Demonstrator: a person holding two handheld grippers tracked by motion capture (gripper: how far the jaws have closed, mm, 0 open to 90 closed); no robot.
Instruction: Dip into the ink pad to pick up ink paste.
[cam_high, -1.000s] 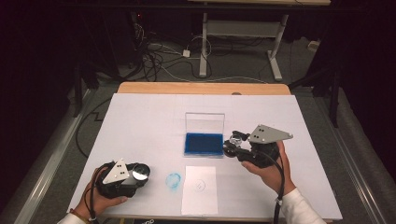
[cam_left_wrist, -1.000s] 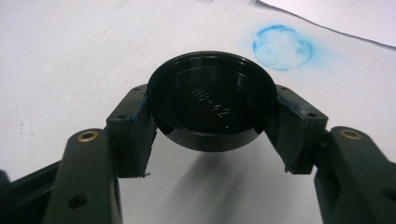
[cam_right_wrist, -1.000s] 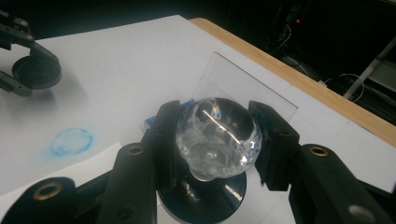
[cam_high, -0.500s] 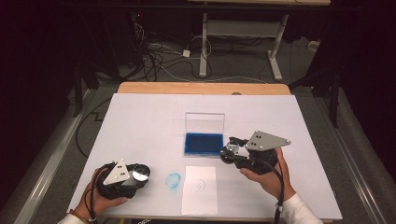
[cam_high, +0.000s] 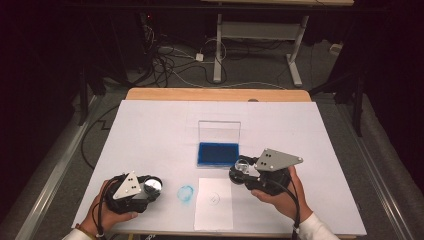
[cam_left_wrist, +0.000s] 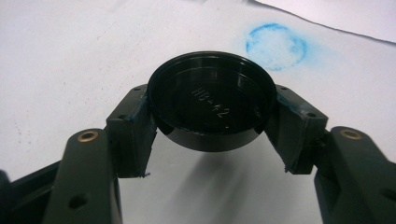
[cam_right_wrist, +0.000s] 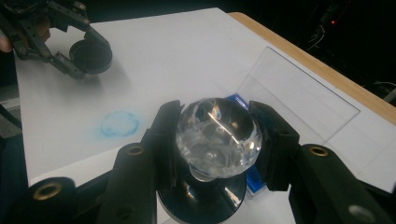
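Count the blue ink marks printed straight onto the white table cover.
1: a round blue ring stamp mark on the white cover, between the left tongs and the paper sheet. The sheet's faint mark isn't blue.

The table cover (cam_high: 150, 125) is plain white; the ink pad (cam_high: 218, 154) is deep blue under a clear lid (cam_high: 219, 131); the ring stain (cam_high: 185, 193) is pale blue; the cap (cam_left_wrist: 211, 105) is glossy black; the knob (cam_right_wrist: 218, 133) is clear, perhaps glass; the paper sheet (cam_high: 214, 212) is white with a faint circular mark.

A blue smudge (cam_high: 185, 193) at 9 o'clock beside a paper sheet (cam_high: 214, 202); floor cables (cam_high: 170, 60) at 12.
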